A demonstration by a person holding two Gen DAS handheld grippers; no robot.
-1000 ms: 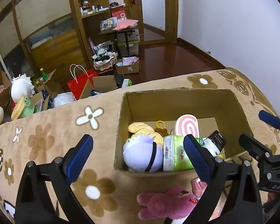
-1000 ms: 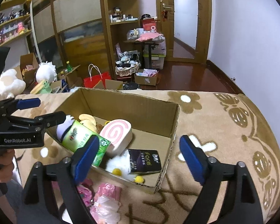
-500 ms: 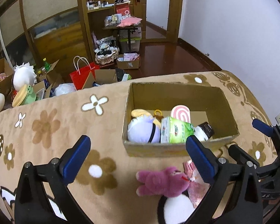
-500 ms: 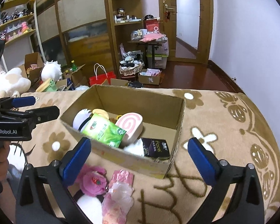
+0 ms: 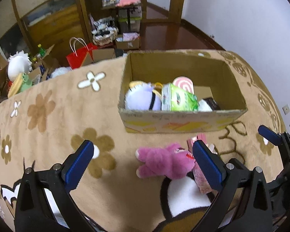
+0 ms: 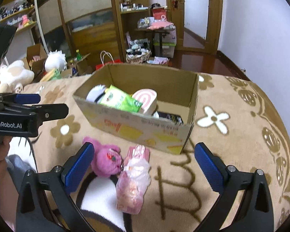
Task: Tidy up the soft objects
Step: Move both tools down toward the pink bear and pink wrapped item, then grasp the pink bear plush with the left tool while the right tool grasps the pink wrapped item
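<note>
A cardboard box [image 5: 179, 121] [image 6: 145, 131] sits on the flowered brown blanket. It holds a white plush [image 5: 141, 100], a green tissue pack [image 5: 178, 100] [image 6: 119, 100], a pink swirl roll [image 6: 147, 100] and a black packet [image 6: 170, 118]. In front of the box lie a pink plush bear [image 5: 164, 162] [image 6: 106, 160] and a pink plastic-wrapped pack [image 6: 133, 179]. My left gripper [image 5: 143, 166] is open and empty, hovering over the bear. My right gripper [image 6: 143, 166] is open and empty, above the pink pack.
A large white, black and brown plush [image 5: 185, 199] [image 6: 100, 203] lies at the near edge. The blanket [image 5: 58, 106] spreads left and right of the box. Behind it stand shelves, a red bag [image 5: 77, 58], boxes and plush toys [image 6: 13, 77] on the floor.
Both grippers have pulled back and risen from the box. The bear, the pink pack and the big plush have come into view in front of the box. Both stay open.
</note>
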